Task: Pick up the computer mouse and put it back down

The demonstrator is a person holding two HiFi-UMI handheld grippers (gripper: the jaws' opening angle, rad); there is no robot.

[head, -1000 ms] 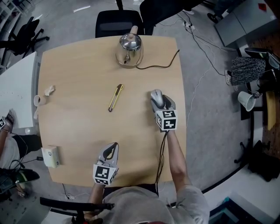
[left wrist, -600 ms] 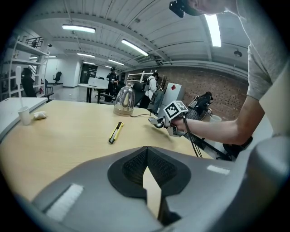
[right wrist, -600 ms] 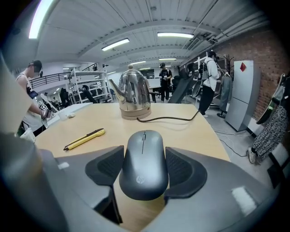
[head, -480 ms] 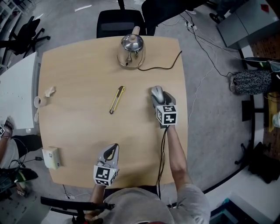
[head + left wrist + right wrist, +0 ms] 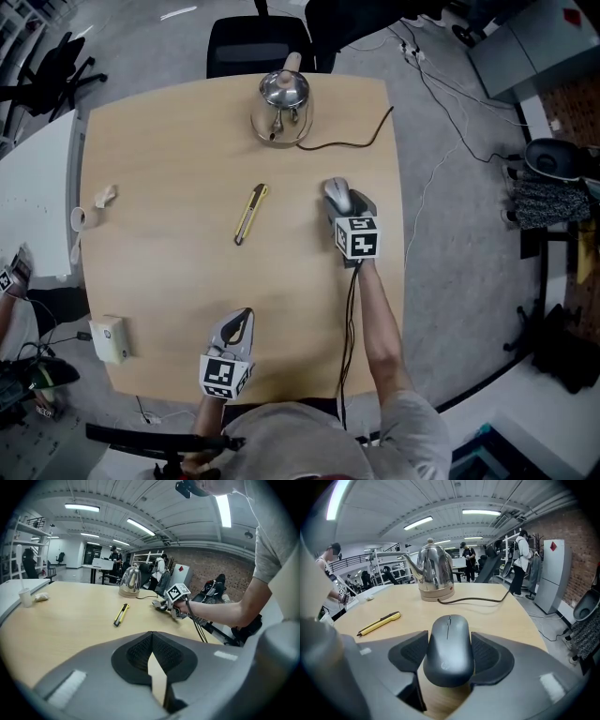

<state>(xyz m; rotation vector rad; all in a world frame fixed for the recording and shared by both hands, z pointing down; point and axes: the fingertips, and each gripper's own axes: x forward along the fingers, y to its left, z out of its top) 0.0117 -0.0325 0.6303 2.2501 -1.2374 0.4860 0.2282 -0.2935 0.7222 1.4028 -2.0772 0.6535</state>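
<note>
Our right hand-held gripper [image 5: 449,641] holds the dark grey, rounded plastic computer mouse [image 5: 337,196]. Its black ribbed pads [image 5: 490,654] sit wide apart and bear on the mouse's two flanks. The mouse lies straight ahead between the jaws, and its long axis runs along the line the gripper points, nose toward the far edge. Any setting-down therefore turns on lowering along that line, not on a twist. The right hand is on the mouse, while our left hand-held gripper [image 5: 151,651] is well apart near the table's near edge, jaws together and empty. The right gripper view shows the pads against the mouse, which the marker cube hides in the head view, but it cannot tell us whether the underside rests on the pale wooden table [image 5: 159,159] or hangs just above it. The head view places the mouse on the table's right half, near the right edge. There the yellow utility knife [image 5: 249,212] is well apart to its left, and the shiny steel kettle [image 5: 280,103] with its black cord [image 5: 352,141] stands beyond. The left gripper view shows the right gripper from the side, low over the table.
</note>
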